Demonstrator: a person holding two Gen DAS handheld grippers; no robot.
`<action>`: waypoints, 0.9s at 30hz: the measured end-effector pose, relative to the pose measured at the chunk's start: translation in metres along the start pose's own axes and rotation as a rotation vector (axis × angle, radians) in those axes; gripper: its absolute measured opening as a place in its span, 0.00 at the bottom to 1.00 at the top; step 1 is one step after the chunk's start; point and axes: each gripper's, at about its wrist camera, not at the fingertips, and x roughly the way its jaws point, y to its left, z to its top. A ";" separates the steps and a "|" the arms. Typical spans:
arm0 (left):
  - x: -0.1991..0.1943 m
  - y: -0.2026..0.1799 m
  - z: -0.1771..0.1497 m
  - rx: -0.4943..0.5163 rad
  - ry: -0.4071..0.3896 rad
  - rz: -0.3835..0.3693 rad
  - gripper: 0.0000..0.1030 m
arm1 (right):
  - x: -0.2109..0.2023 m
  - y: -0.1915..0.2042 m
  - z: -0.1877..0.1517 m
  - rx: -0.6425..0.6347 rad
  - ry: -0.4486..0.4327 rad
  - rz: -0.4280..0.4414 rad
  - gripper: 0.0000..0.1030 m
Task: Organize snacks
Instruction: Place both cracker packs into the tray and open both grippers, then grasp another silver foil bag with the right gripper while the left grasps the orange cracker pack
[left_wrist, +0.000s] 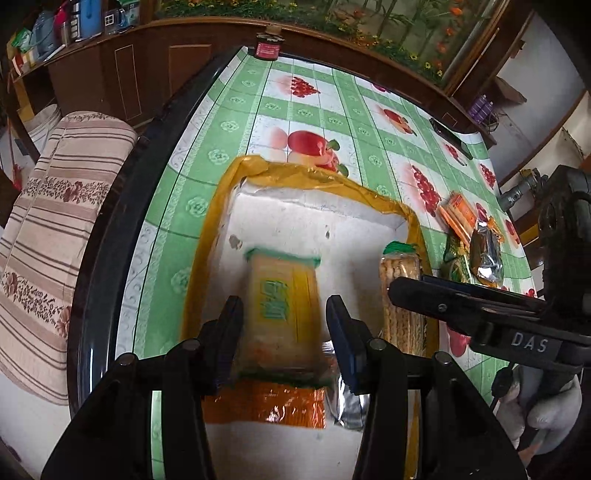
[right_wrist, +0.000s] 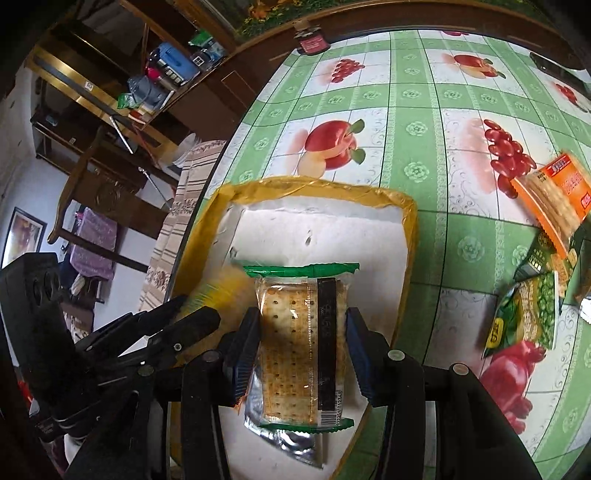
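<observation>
On the left, the left gripper (left_wrist: 282, 317) is pinching a yellow-and-green biscuit packet (left_wrist: 282, 295) across its narrow width, the packet's long axis running straight ahead along the fingers and away toward the far wall of the white foam box (left_wrist: 314, 206) with its rim wrapped in yellow tape. The packet hangs over the box's floor, near the left wall, above an orange wrapper (left_wrist: 266, 406) and a silver foil packet (left_wrist: 349, 410) that already lie at the near end. Just to the right, the right gripper (right_wrist: 301, 343) is clamped on a clear cracker packet with green ends (right_wrist: 301, 350), again across the short side, its length pointing the same way, toward the far wall. So both held packets lie parallel, side by side, over the same box, the left one nearer the left wall and the right one nearer the right wall; the two grippers are close together, and in my judgement the lowering turns on keeping that gap while each packet goes down lengthwise onto the bare white floor ahead of the wrappers. Farther right, outside the box on the green fruit-patterned tablecloth (right_wrist: 424, 110), an orange cracker pack (right_wrist: 554, 195) and green snack bags (right_wrist: 528, 314) lie in a loose cluster, nearer the right hand than the left.
</observation>
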 end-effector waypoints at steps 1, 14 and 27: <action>0.000 0.000 0.001 0.002 -0.002 0.000 0.44 | 0.001 0.000 0.001 0.002 -0.003 -0.003 0.46; -0.040 0.000 -0.002 -0.122 -0.026 -0.075 0.54 | -0.054 -0.021 -0.005 -0.007 -0.119 -0.026 0.55; -0.053 -0.066 -0.025 -0.044 0.006 -0.139 0.60 | -0.148 -0.189 -0.043 0.317 -0.260 -0.199 0.63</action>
